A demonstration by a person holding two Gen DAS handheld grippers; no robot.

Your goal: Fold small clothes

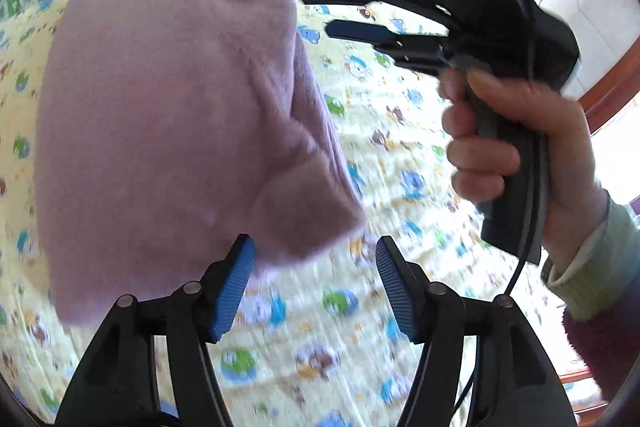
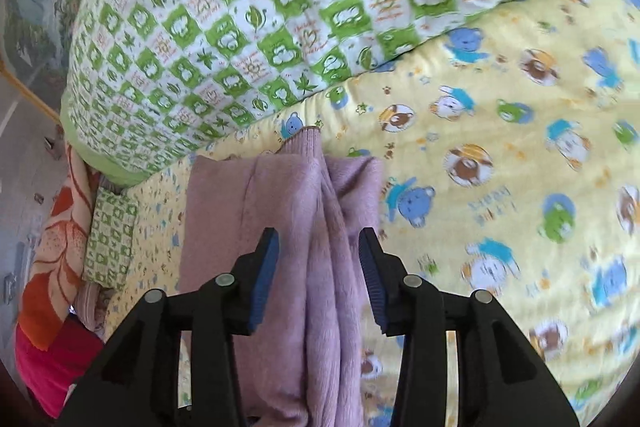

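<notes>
the bed [image 2: 500, 131] takes up nearly everything, spread with a yellow sheet printed with little bears, and a green-and-white checked quilt [image 2: 224, 39] is heaped along its far edge. on the sheet, toward the quilt side, lies the pink knitted garment [image 1: 168, 131], already doubled over into a thick bundle with a ribbed cuff poking out toward the quilt.

the right gripper [image 2: 320, 275] hangs over the near end of that bundle, its jaws standing apart with a ridge of pink knit rising between them; the blue pads do not look to be pressing it, so i'd call it released. the left gripper [image 1: 316, 287] is also released, jaws wide, with only a corner of the garment just beside its left pad [image 1: 236, 287] and bare sheet between them. a hand [image 1: 516, 147] holds the right tool's grip.

the worry: with both let go, the springy fold could slump open, or a fluffy layer could snag on a pad as the grippers leave and drag the bundle askew.
</notes>
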